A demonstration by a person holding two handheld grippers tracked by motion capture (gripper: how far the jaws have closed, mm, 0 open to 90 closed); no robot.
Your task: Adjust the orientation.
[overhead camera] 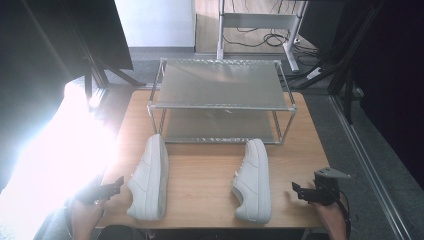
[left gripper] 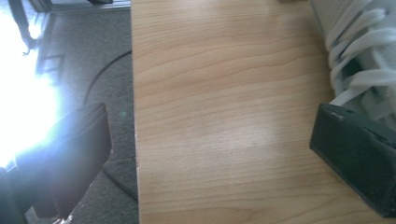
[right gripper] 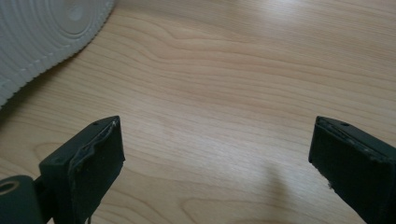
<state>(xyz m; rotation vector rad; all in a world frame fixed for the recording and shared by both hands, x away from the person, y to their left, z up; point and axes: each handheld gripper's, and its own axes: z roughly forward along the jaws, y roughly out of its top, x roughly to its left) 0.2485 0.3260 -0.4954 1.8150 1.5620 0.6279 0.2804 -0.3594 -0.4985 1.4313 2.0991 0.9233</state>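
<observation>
High view is showing the scene from left to right: the left gripper (overhead camera: 111,189) is hovering at the table's (overhead camera: 210,172) near-left corner, with its jaws standing spread and nothing between them. Just to its right the left shoe (overhead camera: 149,176) is lying on its side, its long axis running away from the person toward the two-shelf metal rack (overhead camera: 221,95) at the table's far side. In the left gripper view the laces (left gripper: 359,56) of that shoe are sitting right beside the right-hand jaw, so the shoe is lying off to that side of the jaws rather than between them.

Further right the right shoe (overhead camera: 254,180) is resting on its side too, parallel to the first and well apart from it, heel toward the person. The right gripper (overhead camera: 300,192) is hanging near the table's near-right edge, pointing left toward that shoe, its jaws also spread wide over bare wood. In the right gripper view the ribbed white sole (right gripper: 42,37) is showing at the upper left, ahead of the jaws and off to their left.

Each hand is nearer its own shoe; I judge each gripper needs to shift inward across the shoe's narrow width before closing.
</observation>
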